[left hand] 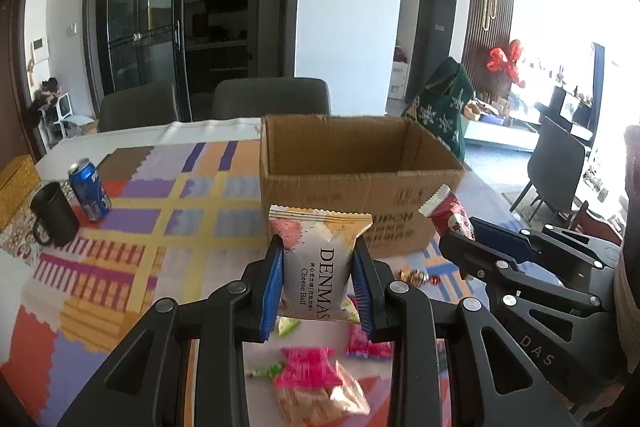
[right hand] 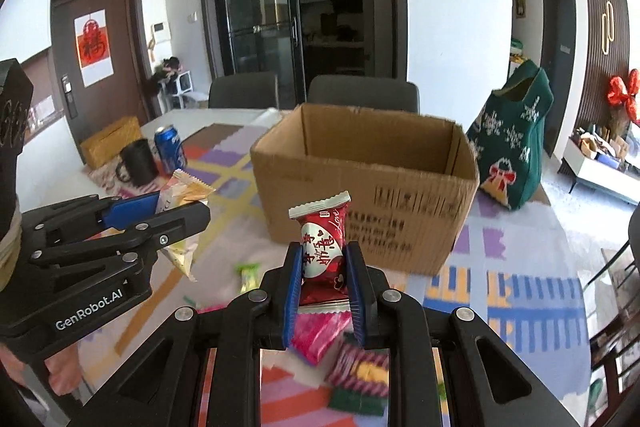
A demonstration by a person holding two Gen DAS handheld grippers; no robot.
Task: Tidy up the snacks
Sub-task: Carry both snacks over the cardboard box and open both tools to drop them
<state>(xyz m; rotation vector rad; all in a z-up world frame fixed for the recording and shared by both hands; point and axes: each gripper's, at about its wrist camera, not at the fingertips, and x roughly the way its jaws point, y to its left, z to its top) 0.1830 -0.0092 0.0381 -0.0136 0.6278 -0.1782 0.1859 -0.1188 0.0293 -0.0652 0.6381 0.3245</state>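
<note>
Two snacks up off the table at once, each pinched between blue pads and held short of the cardboard box (left hand: 360,183). In the left gripper (left hand: 318,287), jaws closed on the cheese ball packet (left hand: 316,259), a pale pillow pack standing upright with its crimped top edge free above the pads and its lower edge hanging just below them. In the right gripper (right hand: 324,291), jaws nearly together around the red candy (right hand: 322,247), a small wrapped piece standing on end, zigzag seal uppermost. Box open-topped and, as far as the inside shows, empty, directly ahead of both grippers on the patterned tablecloth (left hand: 160,211). More loose snacks below on the cloth: a pink wafer pack (left hand: 316,383), a green candy (right hand: 248,275), other small wrappers, blurred. Off to one side, a blue can (left hand: 90,191) and a black mug (left hand: 54,213), well clear. Both held items probably very light, with glossy film likely to slide under a loose pinch. Cheese ball pack probably air-puffed and soft, contents likely crushable, so best squeezed gently across the middle, as now. Red candy probably firmer at the core; best gripped on the body, not the flimsy crimped ends. Release over the box opening, not against its wall.
</note>
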